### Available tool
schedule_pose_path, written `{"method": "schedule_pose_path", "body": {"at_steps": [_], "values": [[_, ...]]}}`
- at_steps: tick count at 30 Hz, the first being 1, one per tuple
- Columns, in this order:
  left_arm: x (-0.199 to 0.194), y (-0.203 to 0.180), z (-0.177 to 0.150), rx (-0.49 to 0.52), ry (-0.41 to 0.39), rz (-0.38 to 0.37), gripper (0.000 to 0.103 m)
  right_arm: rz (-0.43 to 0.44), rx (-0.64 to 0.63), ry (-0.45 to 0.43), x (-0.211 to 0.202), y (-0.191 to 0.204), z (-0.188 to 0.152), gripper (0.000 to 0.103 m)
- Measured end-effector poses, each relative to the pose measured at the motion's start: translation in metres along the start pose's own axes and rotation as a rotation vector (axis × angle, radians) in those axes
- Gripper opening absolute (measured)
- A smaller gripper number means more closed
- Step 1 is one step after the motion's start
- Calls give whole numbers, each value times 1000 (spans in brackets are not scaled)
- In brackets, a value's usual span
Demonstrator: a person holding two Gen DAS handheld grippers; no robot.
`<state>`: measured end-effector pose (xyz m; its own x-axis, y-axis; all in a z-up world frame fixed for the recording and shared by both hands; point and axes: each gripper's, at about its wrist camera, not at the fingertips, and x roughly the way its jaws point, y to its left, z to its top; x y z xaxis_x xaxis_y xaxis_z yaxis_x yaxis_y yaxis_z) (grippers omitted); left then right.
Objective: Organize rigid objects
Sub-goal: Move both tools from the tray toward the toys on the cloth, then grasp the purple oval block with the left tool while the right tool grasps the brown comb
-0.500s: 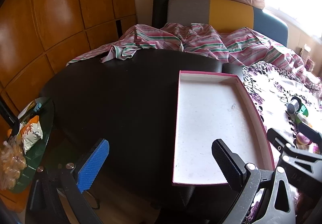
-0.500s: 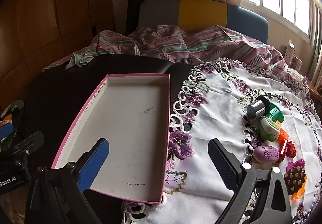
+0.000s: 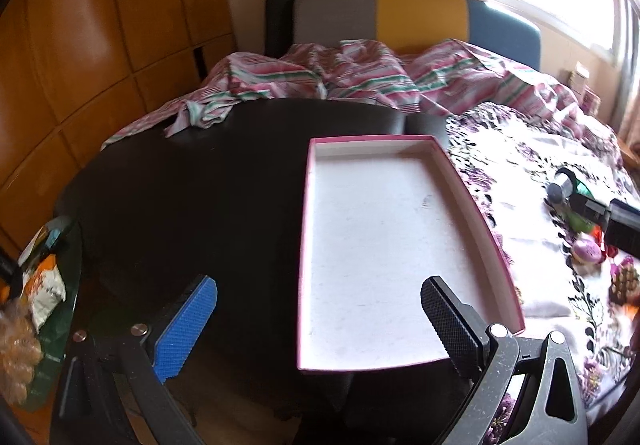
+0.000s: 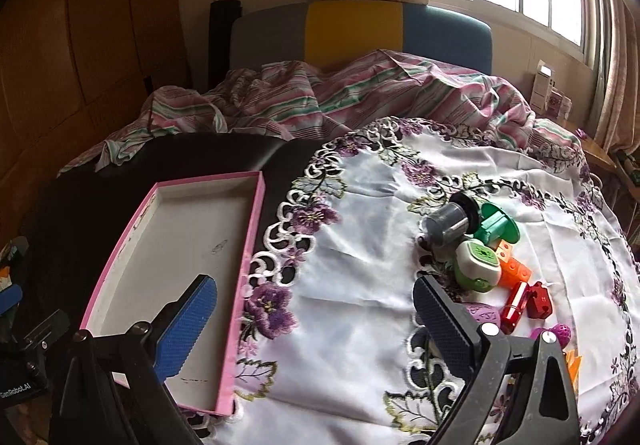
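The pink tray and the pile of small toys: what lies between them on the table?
In the right wrist view, only bare embroidered tablecloth lies between the pink tray and the toys; nothing stands there.

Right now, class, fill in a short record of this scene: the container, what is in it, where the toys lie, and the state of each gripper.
container: pink-rimmed tray on the dark table
tray contents: nothing visible inside
toys: pile on the embroidered cloth, right of the tray
toys named: grey cylinder, green spool, white-green piece, orange block, red pieces
left gripper: open, holding nothing, over the tray's near end
right gripper: open, holding nothing, beside the toy pile
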<state>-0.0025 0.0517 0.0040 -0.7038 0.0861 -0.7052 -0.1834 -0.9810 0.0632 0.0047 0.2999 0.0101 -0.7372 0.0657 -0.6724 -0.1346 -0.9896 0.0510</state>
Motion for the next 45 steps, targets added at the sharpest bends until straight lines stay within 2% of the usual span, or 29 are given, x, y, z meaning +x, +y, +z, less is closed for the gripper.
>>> {"method": "schedule_pose_path", "body": {"at_steps": [4, 5, 9, 15, 18, 21, 29, 33, 35, 36, 39, 45], "values": [[3, -13, 4, 32, 5, -29, 103, -45, 66, -1, -4, -48, 12, 100], [4, -15, 5, 9, 11, -11, 103, -53, 88, -2, -5, -63, 15, 100], [8, -30, 11, 29, 32, -71, 103, -112, 185, -8, -12, -129, 21, 101], [12, -69, 23, 77, 50, -189, 103, -250, 382, -26, -14, -225, 11, 101], [22, -103, 27, 140, 90, -294, 103, -255, 494, -10, -11, -253, -2, 101], [31, -131, 28, 168, 116, -372, 103, -216, 570, 5, -9, -264, -6, 101], [55, -213, 34, 221, 180, -510, 103, -180, 638, 26, -9, -273, -11, 101], [67, -257, 36, 353, 184, -517, 103, -172, 614, 34, -7, -269, -9, 101], [71, -282, 37, 459, 165, -507, 101, -169, 603, 34, -7, -267, -8, 101], [73, -289, 38, 490, 159, -510, 96, -170, 598, 34, -7, -267, -7, 101], [84, -314, 37, 591, 170, -536, 95, -168, 595, 33, -7, -267, -7, 101], [106, -338, 35, 675, 187, -562, 89, -159, 619, 30, -8, -272, -8, 101]]}}
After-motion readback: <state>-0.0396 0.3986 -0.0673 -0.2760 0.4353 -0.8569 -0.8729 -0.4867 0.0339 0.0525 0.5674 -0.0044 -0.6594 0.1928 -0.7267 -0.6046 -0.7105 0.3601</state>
